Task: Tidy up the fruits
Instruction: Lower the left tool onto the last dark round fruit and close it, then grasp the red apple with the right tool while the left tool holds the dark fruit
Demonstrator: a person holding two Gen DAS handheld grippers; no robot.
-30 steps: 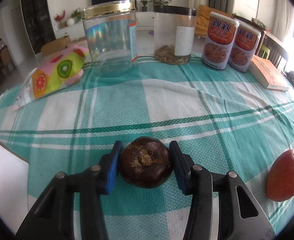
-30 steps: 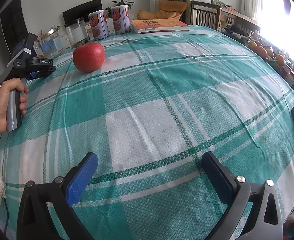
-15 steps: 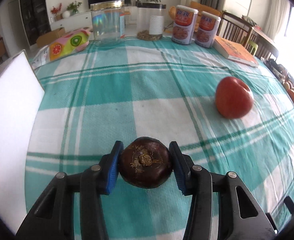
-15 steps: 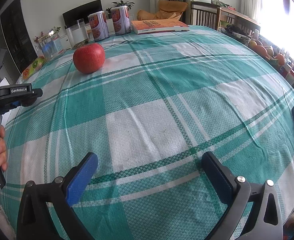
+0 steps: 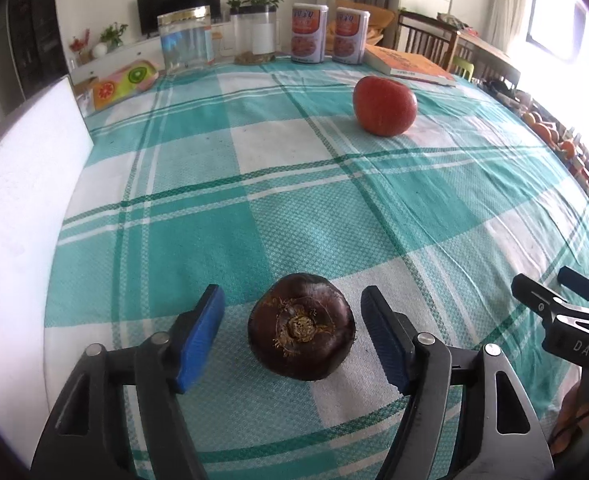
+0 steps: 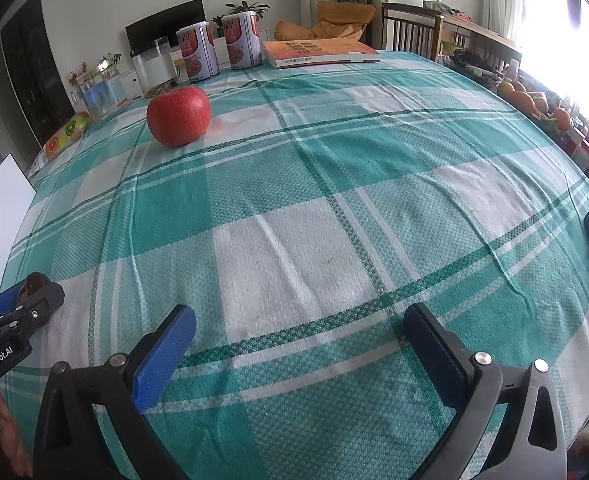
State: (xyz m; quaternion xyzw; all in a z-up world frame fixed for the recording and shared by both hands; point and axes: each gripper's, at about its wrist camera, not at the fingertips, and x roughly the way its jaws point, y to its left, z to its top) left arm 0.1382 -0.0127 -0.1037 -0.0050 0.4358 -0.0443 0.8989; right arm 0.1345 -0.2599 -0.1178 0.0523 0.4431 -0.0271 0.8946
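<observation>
Near my edge of the green-and-white checked woven tablecloth (image 5: 230,240), my left gripper (image 5: 292,334) is opening its jaws around the round, dark purple-brown fruit with a dry, fibrous stem scar (image 5: 301,326); the fruit sits on the cloth between the blue pads, touching neither. My right gripper (image 6: 300,354) hangs with its jaws spread wide over bare cloth, nothing between them. A broad stretch of open cloth runs from both tools to the smooth, glossy red apple (image 5: 384,106), well apart from the dark fruit. A flat white panel (image 5: 22,208) borders the table's left edge. Along the far edge stand two printed cylindrical cans (image 5: 328,34), clear plastic jars (image 5: 186,42), and what may be an orange paperback book (image 5: 408,66).
</observation>
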